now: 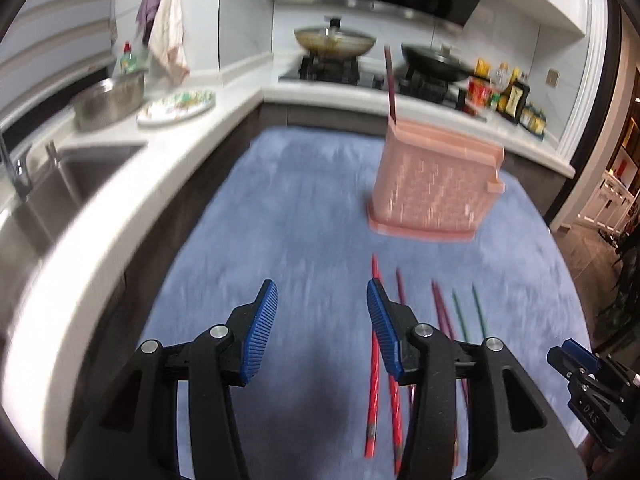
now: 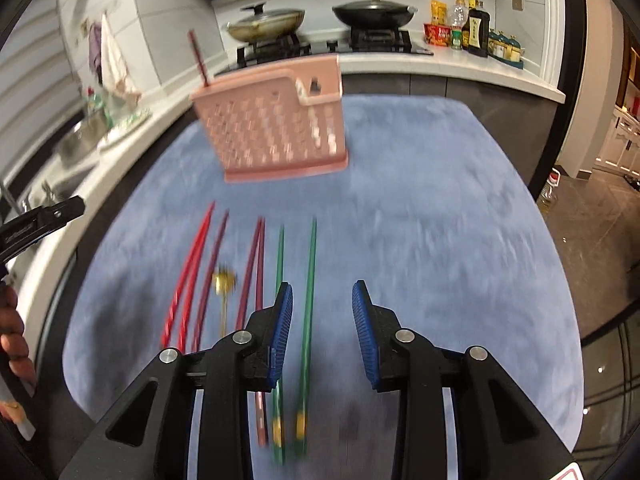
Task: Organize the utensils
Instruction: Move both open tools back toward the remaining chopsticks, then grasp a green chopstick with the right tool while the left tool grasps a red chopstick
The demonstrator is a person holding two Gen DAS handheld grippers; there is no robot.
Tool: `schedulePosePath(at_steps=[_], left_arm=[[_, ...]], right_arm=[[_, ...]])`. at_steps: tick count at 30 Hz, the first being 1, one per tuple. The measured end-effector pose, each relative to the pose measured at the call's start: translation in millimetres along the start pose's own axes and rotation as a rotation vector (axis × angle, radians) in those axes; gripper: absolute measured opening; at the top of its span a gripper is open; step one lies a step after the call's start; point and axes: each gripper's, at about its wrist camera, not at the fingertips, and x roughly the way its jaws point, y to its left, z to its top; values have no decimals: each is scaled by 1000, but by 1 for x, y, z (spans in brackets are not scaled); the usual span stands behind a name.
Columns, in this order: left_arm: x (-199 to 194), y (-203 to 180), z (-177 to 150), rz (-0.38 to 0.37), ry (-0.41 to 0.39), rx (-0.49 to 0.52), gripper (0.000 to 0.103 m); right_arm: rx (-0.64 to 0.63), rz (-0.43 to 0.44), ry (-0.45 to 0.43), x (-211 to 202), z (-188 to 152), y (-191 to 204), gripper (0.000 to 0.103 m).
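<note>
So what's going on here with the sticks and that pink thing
A person is sorting chopsticks on a blue mat with a handheld tool in each hand. Both the left tool and right tool are open and empty. One dark red chopstick already stands in the pink holder. Red chopsticks, purple chopsticks, green chopsticks and a gold spoon lie on the mat.

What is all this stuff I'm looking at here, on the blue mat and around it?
Mat: one, blue, under everything.
Holder: one, pink, standing at mat's far end.
Chopstick in holder: one, dark red, upright.
Red chopsticks: two, lying on mat, leftmost.
Purple chopsticks: three, lying on mat.
Green chopsticks: two, lying rightmost.
Spoon: one, gold, among chopsticks.
Pans: two, lidded, on stove.
Bottles: several, right of stove.
Steel bowl: one, beside sink.
Left claw: open, empty.
Right claw: open, empty.
</note>
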Motion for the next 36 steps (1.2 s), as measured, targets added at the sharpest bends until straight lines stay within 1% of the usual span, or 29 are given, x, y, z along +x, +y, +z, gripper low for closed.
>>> schedulePosePath(at_steps=[2,5,8,13,19,21,23,28,32,36], left_arm=[[1,1,-15,4,18,-1,44],[0,-1,-40,-5,45,0,44],[0,-2,-58,0,66,17,44],[1,-1,-81,-1,94,35,44],[1,-3,-100,-9,121,52,44],[2,-2,-103,-14,128,47,44],[3,-1,-105,-18,134,42,44],[6,-2,-109,-21,145,42,44],[11,-4,-111,-29,163,40,44],[15,-8,-113,-40,179,44,45]], right_arm=[[-12,-14,19,-3,-22,4,31],[-31,-32,41,-4,-45,10,31],[-36,-39,64,-3,-63,13,31],[-28,-45,84,2,-81,16,31],[-17,-44,105,10,-90,17,31],[-21,-47,106,12,-92,17,28],[-21,-49,111,15,-94,17,28],[-10,-49,128,21,-96,14,21],[-20,-53,128,23,-98,15,19],[-21,-46,127,24,-98,15,7]])
